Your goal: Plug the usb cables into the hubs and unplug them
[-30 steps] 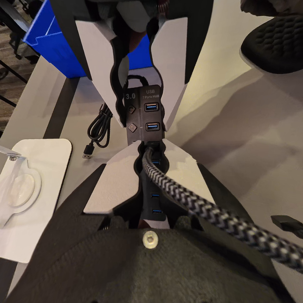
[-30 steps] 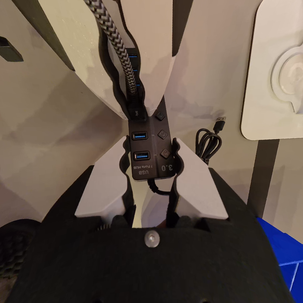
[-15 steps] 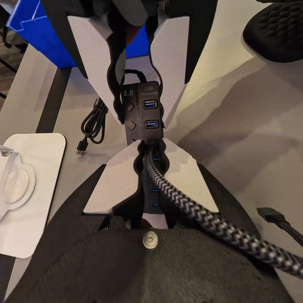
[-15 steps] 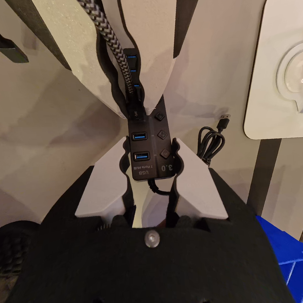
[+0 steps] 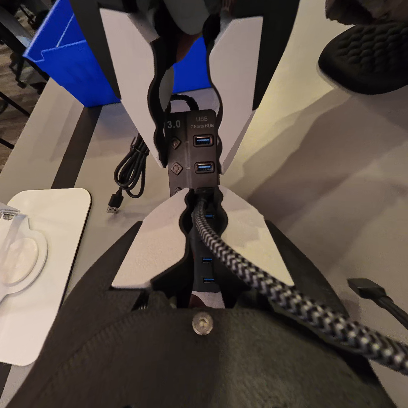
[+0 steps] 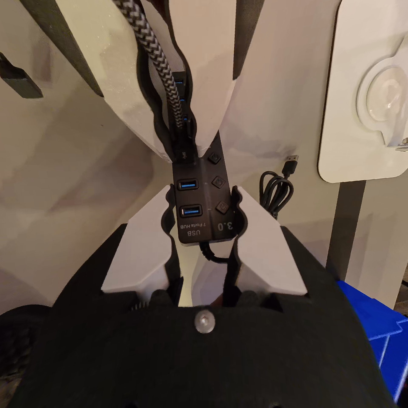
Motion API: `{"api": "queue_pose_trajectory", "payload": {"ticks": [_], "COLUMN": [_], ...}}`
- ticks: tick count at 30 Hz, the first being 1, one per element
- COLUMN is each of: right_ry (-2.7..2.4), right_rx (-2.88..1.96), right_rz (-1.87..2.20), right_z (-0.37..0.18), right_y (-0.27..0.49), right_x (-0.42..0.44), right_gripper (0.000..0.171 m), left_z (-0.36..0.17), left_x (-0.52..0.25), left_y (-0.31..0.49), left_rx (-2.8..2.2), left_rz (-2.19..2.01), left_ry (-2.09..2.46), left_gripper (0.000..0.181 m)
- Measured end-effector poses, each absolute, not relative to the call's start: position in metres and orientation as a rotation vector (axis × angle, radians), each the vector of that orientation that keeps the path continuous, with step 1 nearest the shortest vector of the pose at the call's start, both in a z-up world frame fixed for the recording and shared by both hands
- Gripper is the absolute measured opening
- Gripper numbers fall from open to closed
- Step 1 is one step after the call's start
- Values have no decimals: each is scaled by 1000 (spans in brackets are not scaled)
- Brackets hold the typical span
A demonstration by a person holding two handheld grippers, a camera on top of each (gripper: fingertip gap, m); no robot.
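A pale table carries the black USB hub between both jaws, a coiled black cable and a white board left of the left jaws, a loose black plug right
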State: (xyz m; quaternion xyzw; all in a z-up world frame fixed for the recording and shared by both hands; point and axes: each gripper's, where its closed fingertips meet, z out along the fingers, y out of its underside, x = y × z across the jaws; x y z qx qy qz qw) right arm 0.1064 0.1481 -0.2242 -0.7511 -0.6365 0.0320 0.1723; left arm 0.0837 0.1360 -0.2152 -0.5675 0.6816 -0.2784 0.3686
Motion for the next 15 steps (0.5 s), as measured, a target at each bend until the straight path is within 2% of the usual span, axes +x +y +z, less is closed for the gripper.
{"api": "queue_pose_trajectory", "payload": {"ticks": [15], "right_ry": [-1801], "right_rx": [-2168], "right_rz": [96], "right_z": [-228], "right_y": [148], "right_x": [110], "right_gripper": [48], "left_z": [-218], "left_x": [87], "left_y": [137], "left_rx": [-1376], "left_rz": [-705], "left_ry": [1737], "left_gripper": [18]}}
